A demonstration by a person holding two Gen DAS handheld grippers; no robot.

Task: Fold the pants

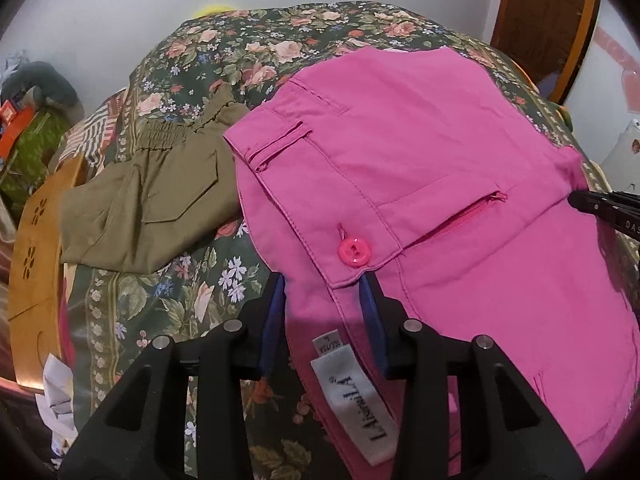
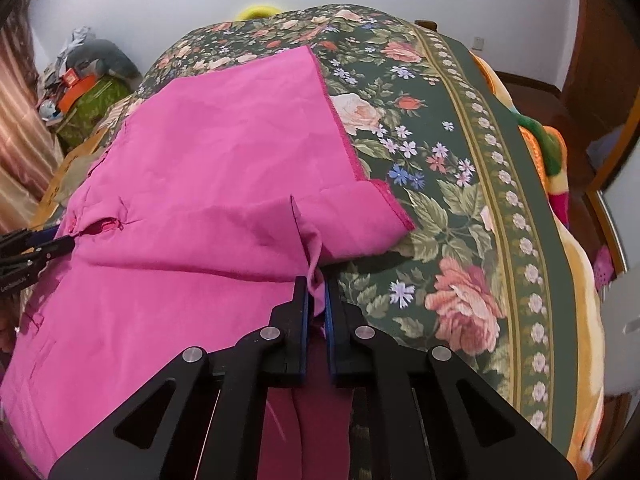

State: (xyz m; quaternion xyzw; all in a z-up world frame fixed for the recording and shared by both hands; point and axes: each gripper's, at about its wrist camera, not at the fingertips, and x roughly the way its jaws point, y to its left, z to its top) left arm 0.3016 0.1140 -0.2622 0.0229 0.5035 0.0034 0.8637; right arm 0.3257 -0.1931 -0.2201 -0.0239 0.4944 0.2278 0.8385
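Pink pants (image 1: pixel 420 168) lie on a floral bedspread (image 1: pixel 192 304), waistband and pink button (image 1: pixel 355 252) near my left gripper (image 1: pixel 324 284). Its jaws stand apart around the waistband edge, with a white label (image 1: pixel 356 404) between them. In the right wrist view the pants (image 2: pixel 192 184) spread to the left. My right gripper (image 2: pixel 317 284) is shut on a pinch of the pink fabric at its near edge. The left gripper shows at the left edge of the right wrist view (image 2: pixel 60 245), the right gripper at the right edge of the left wrist view (image 1: pixel 576 200).
Folded olive-green pants (image 1: pixel 148 204) lie left of the pink ones. A wooden board (image 1: pixel 32 268) stands off the bed's left side. Clutter (image 2: pixel 80 80) sits by the far wall. A bright blanket (image 2: pixel 548 152) lies along the bed's right edge.
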